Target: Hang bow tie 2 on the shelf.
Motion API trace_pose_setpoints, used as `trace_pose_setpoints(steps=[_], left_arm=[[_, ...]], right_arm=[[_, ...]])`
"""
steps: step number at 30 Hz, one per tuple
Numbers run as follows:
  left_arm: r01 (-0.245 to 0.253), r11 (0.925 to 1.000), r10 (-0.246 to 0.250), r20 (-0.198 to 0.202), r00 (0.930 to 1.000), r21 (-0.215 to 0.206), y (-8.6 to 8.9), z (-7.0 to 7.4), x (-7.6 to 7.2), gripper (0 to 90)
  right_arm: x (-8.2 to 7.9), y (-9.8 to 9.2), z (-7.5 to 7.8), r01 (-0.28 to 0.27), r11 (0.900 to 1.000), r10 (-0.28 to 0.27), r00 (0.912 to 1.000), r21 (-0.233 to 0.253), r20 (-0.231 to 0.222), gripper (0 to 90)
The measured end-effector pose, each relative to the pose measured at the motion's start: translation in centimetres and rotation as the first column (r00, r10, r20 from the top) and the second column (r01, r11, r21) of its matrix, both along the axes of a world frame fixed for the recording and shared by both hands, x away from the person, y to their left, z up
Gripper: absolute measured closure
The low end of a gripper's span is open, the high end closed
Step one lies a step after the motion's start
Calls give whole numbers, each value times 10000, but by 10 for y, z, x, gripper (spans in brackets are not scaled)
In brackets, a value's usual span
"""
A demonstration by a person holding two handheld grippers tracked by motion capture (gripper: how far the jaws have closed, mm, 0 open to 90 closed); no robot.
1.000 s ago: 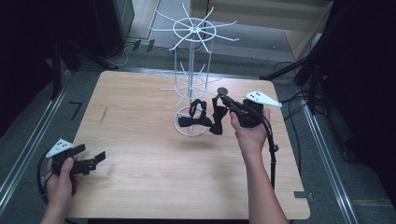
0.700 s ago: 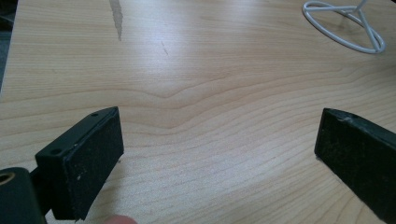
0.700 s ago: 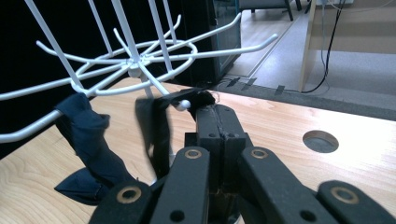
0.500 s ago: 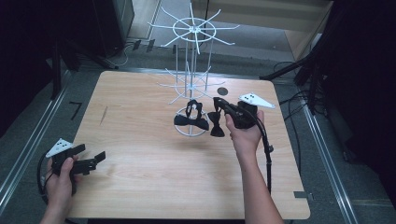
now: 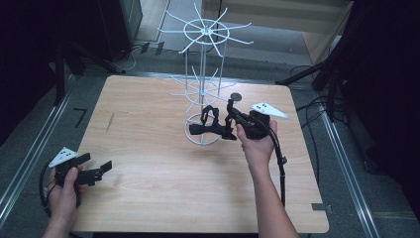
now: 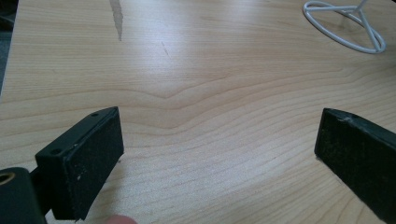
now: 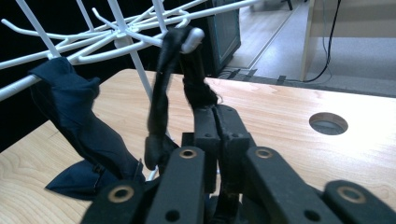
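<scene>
High view, right gripper [image 5: 231,120] nearer rack [image 5: 204,84], strap [image 5: 210,119] lifted

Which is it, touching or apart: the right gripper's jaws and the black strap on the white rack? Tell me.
Touching. The right gripper view shows the right gripper with jaws shut on the black strap, looped over a white rack hook.

Pale wood counter [image 5: 148,148], smooth, faint sheen, visible grain, one dark streak. White-coated wire rack [image 5: 205,89], thin, glossy, smooth. Black cloth strap [image 7: 163,93], matt, slightly fuzzy, looped over a rack arm; dark navy cloth bow tie [image 7: 84,135], soft, creased, dull. Left tool [image 6: 219,154]: matt black plastic, pads [image 6: 88,172] finely rough, speckled. Right tool [image 7: 215,116]: same matt black plastic, brass-looking rivets.
</scene>
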State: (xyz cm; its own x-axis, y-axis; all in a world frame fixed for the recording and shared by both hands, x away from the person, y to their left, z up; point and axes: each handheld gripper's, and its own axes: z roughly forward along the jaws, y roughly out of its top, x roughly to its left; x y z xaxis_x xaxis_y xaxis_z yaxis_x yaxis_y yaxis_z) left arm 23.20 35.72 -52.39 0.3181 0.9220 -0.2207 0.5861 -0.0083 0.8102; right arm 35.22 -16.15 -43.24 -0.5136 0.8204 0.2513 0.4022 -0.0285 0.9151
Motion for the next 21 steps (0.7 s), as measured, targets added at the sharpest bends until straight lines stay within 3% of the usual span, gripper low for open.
trace_pose_setpoints(steps=[7,13,17,19,21], left_arm=[[-16,10000,16,-18,10000,-24,0,0,0,16],[-15,10000,15,-15,10000,-15,0,0,0,16],[-20,10000,20,-1,10000,-7,0,0,0,16],[-16,10000,16,-1,10000,-7,0,0,0,16],[-17,10000,17,2,10000,-5,0,0,0,16]], right_arm=[[-4,-6,-4,305,9995,-305,9993,44,200,666],[-11,-13,-4,319,9994,-312,9978,-120,587,544],[-16,-18,-4,388,9989,-373,9975,-244,601,471],[-19,-22,-5,539,9983,-517,9953,-239,815,401],[-21,-26,-6,698,9971,-676,9952,-291,711,326]])
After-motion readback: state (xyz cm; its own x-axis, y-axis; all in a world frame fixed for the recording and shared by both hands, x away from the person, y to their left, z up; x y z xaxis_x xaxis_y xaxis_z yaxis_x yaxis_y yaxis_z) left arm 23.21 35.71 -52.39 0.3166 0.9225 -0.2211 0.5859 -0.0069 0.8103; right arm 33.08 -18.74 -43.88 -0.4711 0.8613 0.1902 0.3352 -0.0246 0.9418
